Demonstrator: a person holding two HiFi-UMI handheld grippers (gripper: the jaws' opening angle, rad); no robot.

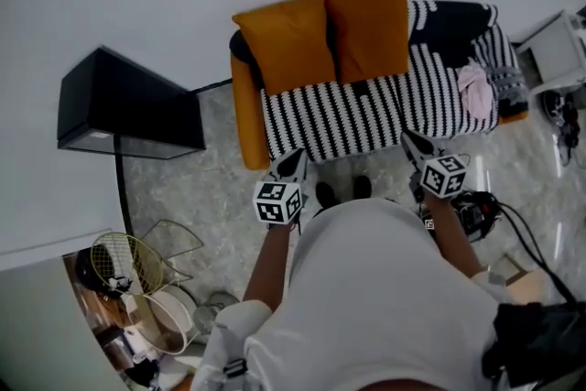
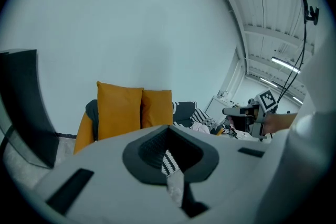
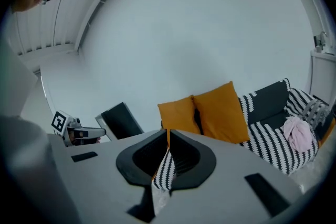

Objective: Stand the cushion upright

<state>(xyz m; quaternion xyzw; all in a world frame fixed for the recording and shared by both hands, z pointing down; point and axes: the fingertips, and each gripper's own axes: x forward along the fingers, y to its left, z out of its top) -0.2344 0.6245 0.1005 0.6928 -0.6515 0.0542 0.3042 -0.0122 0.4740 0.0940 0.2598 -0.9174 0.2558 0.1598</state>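
Left gripper [image 1: 295,157]: jaws closed together, holding nothing, at front edge of sofa [image 1: 245,114]. Left cushion [image 1: 286,43] and right cushion [image 1: 369,27] both upright against backrest, sofa's left end. Right gripper [image 1: 409,139]: likewise closed, empty. Judged: task complete.

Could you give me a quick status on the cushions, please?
Left gripper, right gripper shut, empty. Both orange cushions upright on sofa. Nothing in the way.

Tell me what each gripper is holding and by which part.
Nothing. The left gripper and right gripper are both shut and empty; the striped sofa cover shows only beyond their jaws.
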